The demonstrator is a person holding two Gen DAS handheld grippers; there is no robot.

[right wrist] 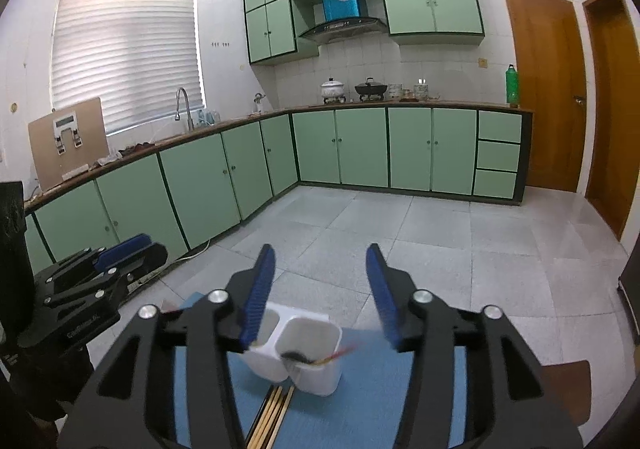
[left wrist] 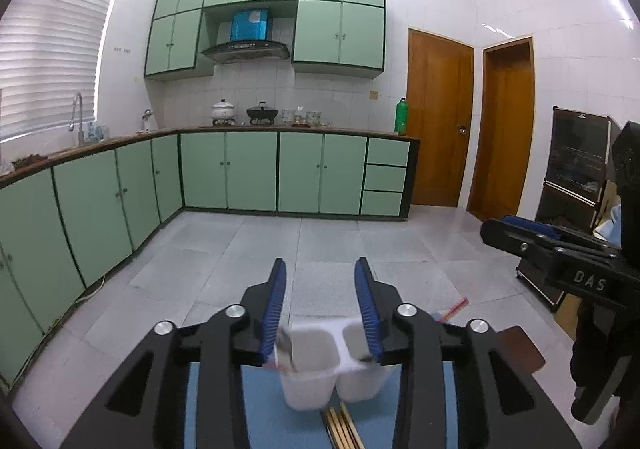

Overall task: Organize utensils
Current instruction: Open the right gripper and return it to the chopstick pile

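Both my grippers hang over the near end of the table, nothing held. Left gripper (left wrist: 322, 307) jaws partly spread, empty. Right gripper (right wrist: 320, 291) jaws spread wider, also empty.

The white holder (left wrist: 328, 365) sits just ahead on the blue mat (right wrist: 360, 401): two plastic cups joined side by side, thin walls, rounded corners, smooth and light. A bundle of chopsticks (right wrist: 272, 413) lies flat on the mat at its near foot, tips touching or almost touching the base; slim wooden sticks, pale and dark mixed. Something dark with a red-tipped stick (right wrist: 340, 351) leans out of the right cup; too blurred to name.

Risks, as I judge them:
- The holder looks light, so a finger bumping the rim may tip or shove it.
- The chopsticks are thin, round-ish and lie flat on the mat. My ribbed blue pads (left wrist: 276, 305) may pinch only some, and the rest roll or fan apart.
- Both grippers crowd the same small spot, so they could knock together.
- The leaning stick could catch and get flicked out.
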